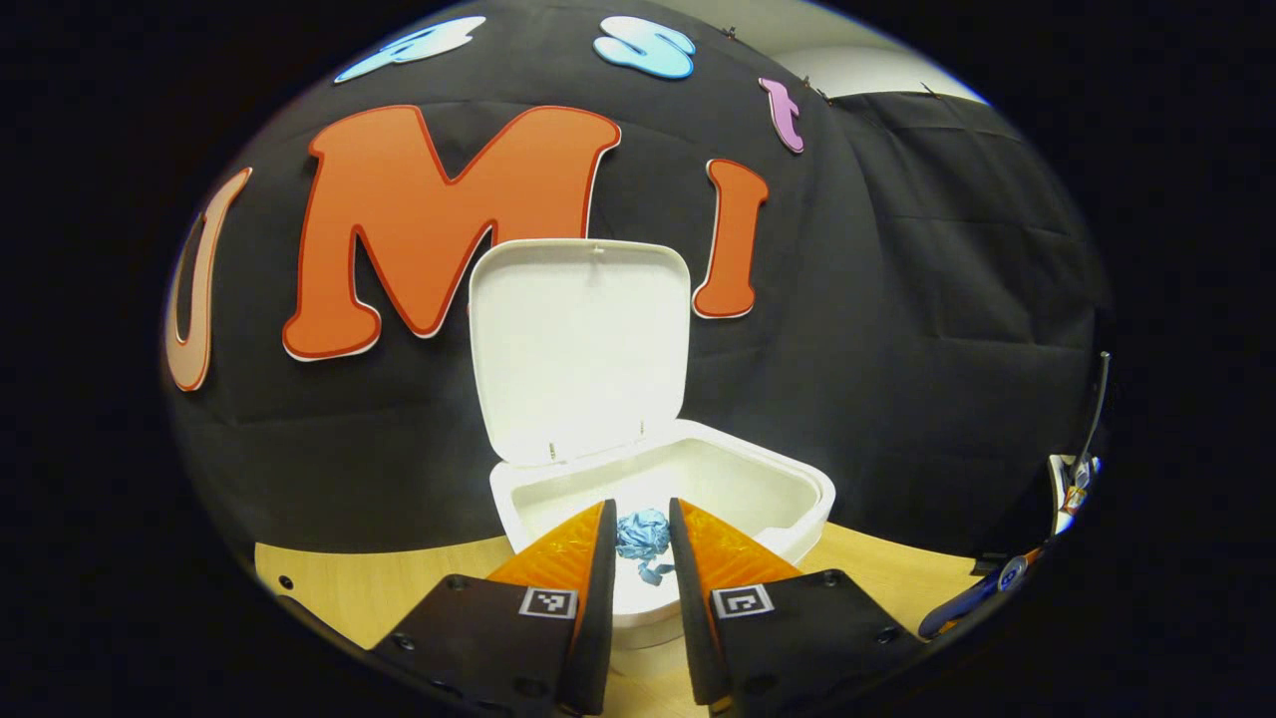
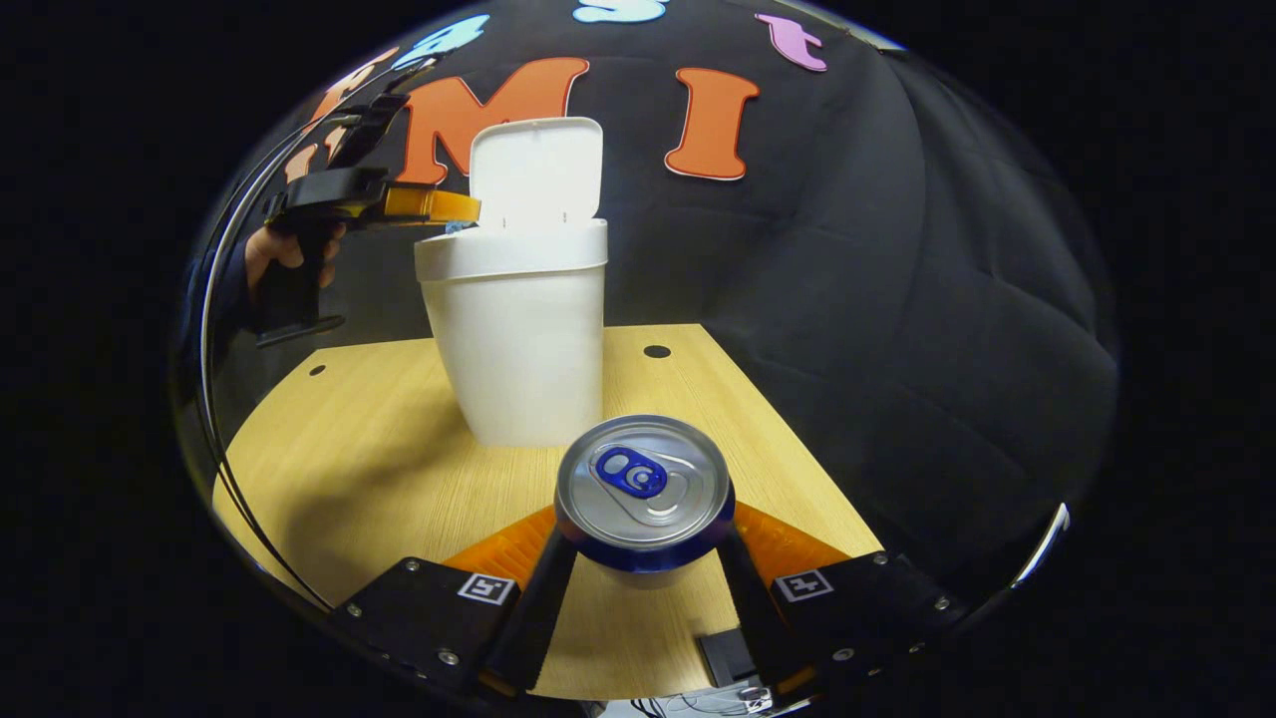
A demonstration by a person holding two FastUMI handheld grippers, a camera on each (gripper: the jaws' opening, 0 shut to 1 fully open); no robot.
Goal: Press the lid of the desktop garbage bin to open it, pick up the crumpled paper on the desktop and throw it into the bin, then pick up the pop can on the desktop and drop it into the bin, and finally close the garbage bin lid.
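The white desktop bin [image 1: 788, 489] stands with its lid [image 1: 578, 339] swung up against the wall. My left gripper [image 1: 643, 514] hovers over the bin's mouth, shut on a blue crumpled paper [image 1: 643, 534] with a strip dangling from it. In the right gripper view the bin [image 2: 523, 339] stands at the back of the wooden table, and the left gripper [image 2: 469, 207], held by a hand [image 2: 279, 249], reaches over its rim from the left. My right gripper [image 2: 645, 543] is shut on an upright pop can [image 2: 643, 484] with a silver top and blue tab, in front of the bin.
The light wooden table [image 2: 349, 469] has small round holes [image 2: 657, 351] near the back. Its right edge runs diagonally beside the black cloth wall. A black cable [image 2: 214, 399] curves along the left side of the right gripper view.
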